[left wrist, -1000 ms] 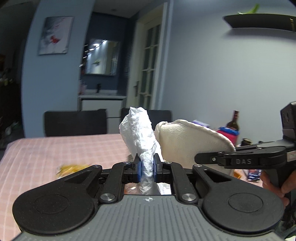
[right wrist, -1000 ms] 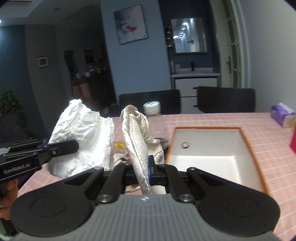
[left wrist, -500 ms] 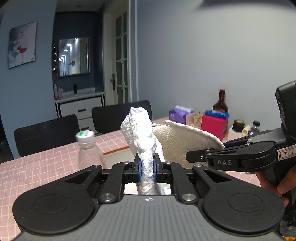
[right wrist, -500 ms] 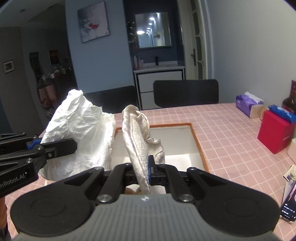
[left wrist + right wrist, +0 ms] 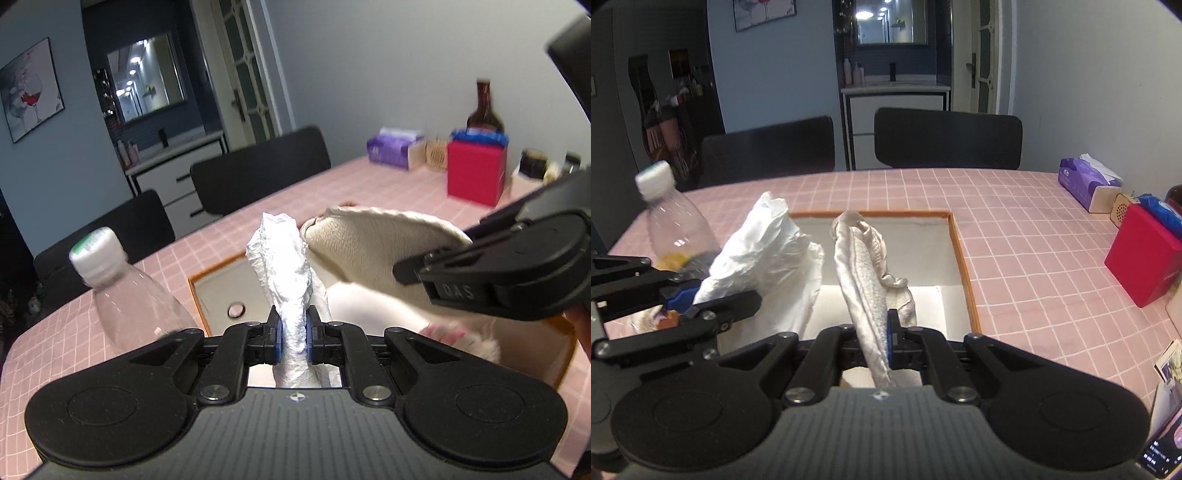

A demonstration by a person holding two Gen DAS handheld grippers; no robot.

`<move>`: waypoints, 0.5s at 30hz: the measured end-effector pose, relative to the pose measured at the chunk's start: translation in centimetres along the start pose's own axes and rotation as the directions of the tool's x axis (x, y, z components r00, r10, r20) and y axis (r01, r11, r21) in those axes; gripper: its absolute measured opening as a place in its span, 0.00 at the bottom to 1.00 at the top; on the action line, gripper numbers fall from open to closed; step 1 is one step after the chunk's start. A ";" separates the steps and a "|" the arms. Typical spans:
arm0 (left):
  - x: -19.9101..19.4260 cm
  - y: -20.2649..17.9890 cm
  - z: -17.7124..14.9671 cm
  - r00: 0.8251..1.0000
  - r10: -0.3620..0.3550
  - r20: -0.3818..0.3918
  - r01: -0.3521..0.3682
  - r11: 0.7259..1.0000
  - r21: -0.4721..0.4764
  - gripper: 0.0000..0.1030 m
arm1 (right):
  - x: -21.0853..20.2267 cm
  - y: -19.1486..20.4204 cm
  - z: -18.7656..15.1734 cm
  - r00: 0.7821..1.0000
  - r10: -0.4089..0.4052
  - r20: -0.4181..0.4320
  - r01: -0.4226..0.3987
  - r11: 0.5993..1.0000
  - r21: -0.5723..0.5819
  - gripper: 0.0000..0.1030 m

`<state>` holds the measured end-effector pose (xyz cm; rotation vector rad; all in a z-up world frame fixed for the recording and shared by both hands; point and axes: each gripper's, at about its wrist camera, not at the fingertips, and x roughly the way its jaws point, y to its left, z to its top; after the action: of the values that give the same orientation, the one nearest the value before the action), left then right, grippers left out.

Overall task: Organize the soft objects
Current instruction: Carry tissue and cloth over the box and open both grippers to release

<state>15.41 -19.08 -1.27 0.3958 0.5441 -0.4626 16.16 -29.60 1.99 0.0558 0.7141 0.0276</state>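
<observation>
Pink checked cloth covers the tabletop we work over, with blue-grey walls and a lit mirror behind. Nearest to us, our left gripper has its jaws pinched tight on a crumpled white plastic bag, which stands up between the pads. Our right gripper is closed just as firmly on a cream towel, its folds rising above the fingers. Both bundles hang over a white tray with an orange rim, which sits near the middle of the tabletop. Just beside the tray's left edge stands a clear plastic bottle with a white cap. Farther off, along the right edge of the tabletop, we see a red box, a purple tissue pack and a brown bottle. Two black chairs stand at the far edge of the tabletop.
</observation>
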 end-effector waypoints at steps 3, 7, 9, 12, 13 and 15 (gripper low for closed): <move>1.3 -0.5 -0.5 0.999 0.013 -0.048 -0.012 1.000 0.028 0.12 | 2.1 -0.3 -0.3 0.999 -0.008 -0.031 0.007 1.000 -0.027 0.02; 2.2 -1.0 -1.0 0.996 0.027 -0.087 -0.021 0.997 0.073 0.13 | 3.5 -0.7 -0.6 0.998 -0.018 -0.055 0.016 0.999 -0.040 0.03; 2.7 -1.1 -1.1 0.994 0.030 -0.104 -0.022 0.996 0.083 0.14 | 4.0 -0.9 -0.7 0.998 -0.020 -0.067 0.018 0.999 -0.037 0.03; 3.2 -1.2 -1.3 0.992 0.047 -0.116 -0.037 0.995 0.092 0.20 | 4.2 -1.2 -0.6 0.997 0.004 -0.080 -0.006 1.000 -0.023 0.09; 3.2 -1.3 -1.2 0.992 0.053 -0.118 -0.041 0.994 0.097 0.20 | 4.2 -1.1 -0.6 0.997 0.004 -0.079 -0.007 1.000 -0.030 0.10; 3.1 -1.3 -1.2 0.992 0.056 -0.115 -0.045 0.994 0.101 0.22 | 4.3 -1.1 -0.4 0.997 0.001 -0.083 -0.003 0.999 -0.034 0.13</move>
<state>16.66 -20.55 -4.33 0.5324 0.6258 -0.4200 19.11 -30.53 -1.20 0.0227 0.7968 0.0444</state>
